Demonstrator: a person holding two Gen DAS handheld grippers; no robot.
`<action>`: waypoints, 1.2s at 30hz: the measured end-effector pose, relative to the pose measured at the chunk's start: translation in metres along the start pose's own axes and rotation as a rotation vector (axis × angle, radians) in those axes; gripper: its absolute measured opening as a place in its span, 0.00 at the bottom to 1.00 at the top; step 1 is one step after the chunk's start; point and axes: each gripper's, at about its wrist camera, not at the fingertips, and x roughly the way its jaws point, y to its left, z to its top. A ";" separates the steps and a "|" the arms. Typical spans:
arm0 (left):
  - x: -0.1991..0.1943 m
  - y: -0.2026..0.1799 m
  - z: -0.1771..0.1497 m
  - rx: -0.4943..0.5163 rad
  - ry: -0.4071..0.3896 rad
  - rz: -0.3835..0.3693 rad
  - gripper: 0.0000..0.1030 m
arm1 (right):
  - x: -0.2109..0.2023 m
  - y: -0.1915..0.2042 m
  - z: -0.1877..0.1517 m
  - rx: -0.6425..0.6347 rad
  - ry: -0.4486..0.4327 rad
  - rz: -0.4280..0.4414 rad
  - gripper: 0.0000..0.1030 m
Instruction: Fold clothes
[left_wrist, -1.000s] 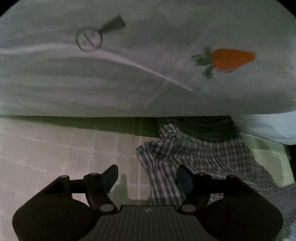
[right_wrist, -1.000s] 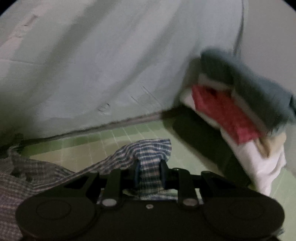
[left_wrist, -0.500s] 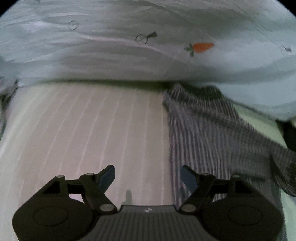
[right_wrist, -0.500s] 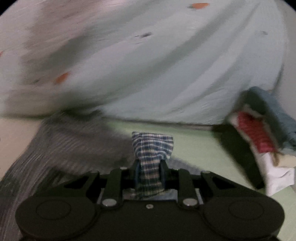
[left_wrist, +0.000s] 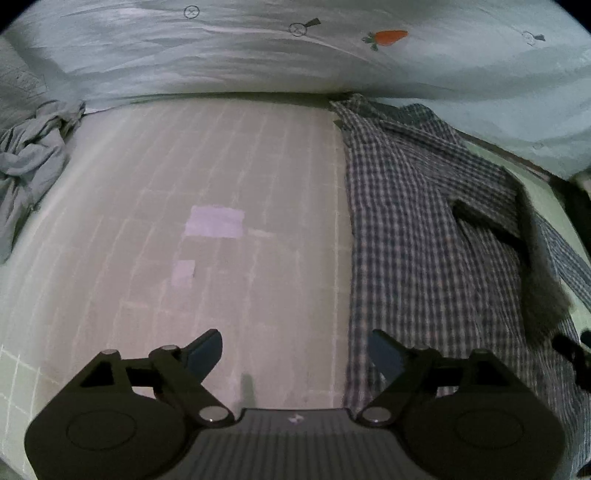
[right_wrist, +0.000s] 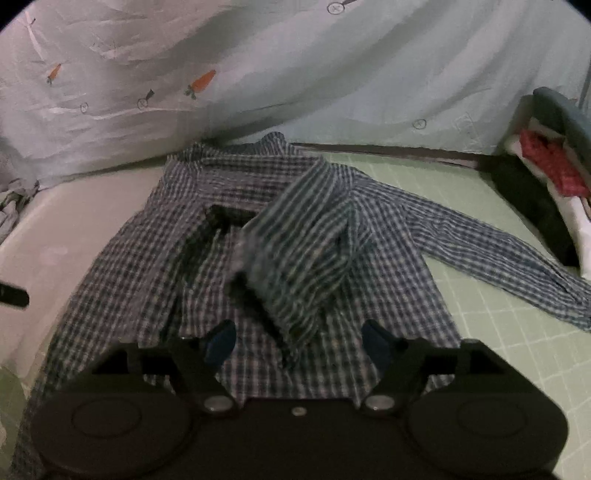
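A blue-and-white checked shirt (right_wrist: 207, 236) lies spread on the green gridded mat (right_wrist: 498, 332), collar toward the back. One sleeve (right_wrist: 306, 251) is blurred and dropping across the shirt's middle, free of my right gripper (right_wrist: 301, 341), whose jaws are opening with only the lying shirt below them. The other sleeve (right_wrist: 517, 258) stretches out to the right. In the left wrist view the shirt (left_wrist: 424, 240) fills the right side. My left gripper (left_wrist: 295, 350) hovers over the bare pale mat (left_wrist: 221, 221) beside the shirt's left edge, its jaws opening with nothing between them.
A pale sheet printed with carrots (left_wrist: 295, 55) hangs along the back. A crumpled grey garment (left_wrist: 29, 166) lies at the far left. At the right, a stack of folded clothes (right_wrist: 554, 166), red, white and blue-grey, rests beside something dark.
The right gripper, shut on the checked sleeve before, has opened and the sleeve is falling onto the shirt. The left gripper has drawn back from the sheet and widened; more mat shows.
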 end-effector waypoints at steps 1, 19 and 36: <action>-0.004 -0.002 -0.003 0.004 -0.003 0.002 0.84 | 0.001 -0.002 0.001 0.020 -0.002 0.002 0.74; 0.030 -0.130 0.023 0.119 -0.028 -0.141 0.85 | -0.005 -0.104 -0.030 0.243 0.064 -0.171 0.95; 0.092 -0.196 0.017 0.188 0.067 -0.226 0.52 | 0.025 -0.134 -0.024 0.255 0.118 -0.158 0.95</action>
